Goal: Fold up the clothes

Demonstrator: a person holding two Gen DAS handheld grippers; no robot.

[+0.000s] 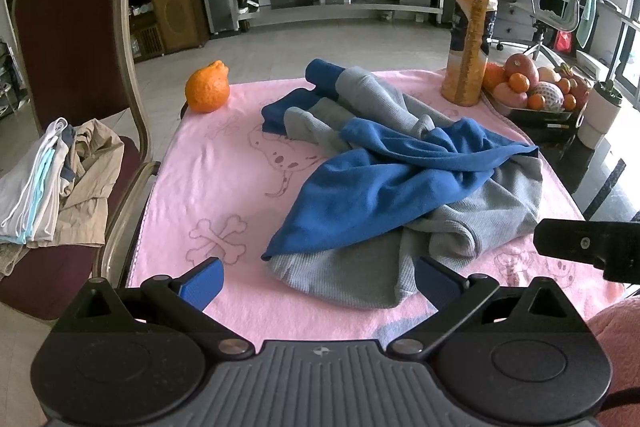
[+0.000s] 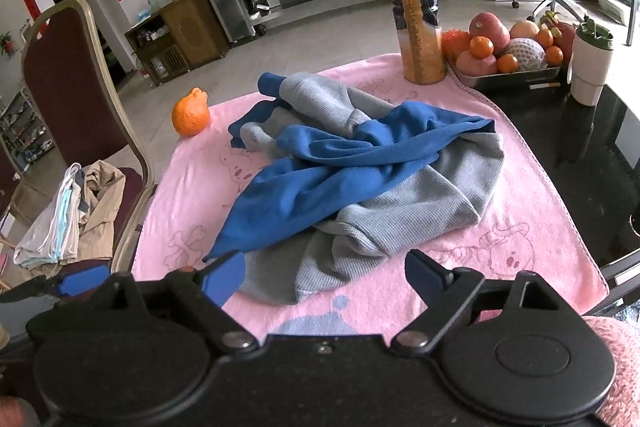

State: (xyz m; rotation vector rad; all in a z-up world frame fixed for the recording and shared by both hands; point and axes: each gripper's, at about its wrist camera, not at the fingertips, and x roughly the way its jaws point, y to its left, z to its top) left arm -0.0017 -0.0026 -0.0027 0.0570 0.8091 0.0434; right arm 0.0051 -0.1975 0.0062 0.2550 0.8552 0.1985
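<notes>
A crumpled grey and blue garment [image 1: 400,171] [image 2: 360,163] lies in a heap on a pink towel [image 1: 208,187] [image 2: 520,187] that covers the table. My left gripper [image 1: 318,283] hovers at the near edge of the heap, jaws wide open. Its blue pads [image 1: 202,283] stand apart from the grey hem, which shows between them. My right gripper [image 2: 326,277] is beside it, also open over the same hem and pressing on nothing. A black part of the right gripper [image 1: 592,247] shows at the right edge of the left wrist view. One of the left gripper's pads [image 2: 80,283] shows low on the left in the right wrist view.
An orange [image 1: 207,87] [image 2: 191,113] sits on the towel's far left corner. A juice bottle [image 1: 470,39] [image 2: 418,15], a fruit tray [image 1: 536,109] [image 2: 508,77] and a white cup [image 1: 600,115] [image 2: 590,67] stand at the far right. A chair [image 1: 68,27] on the left holds folded clothes [image 1: 52,187] [image 2: 68,215].
</notes>
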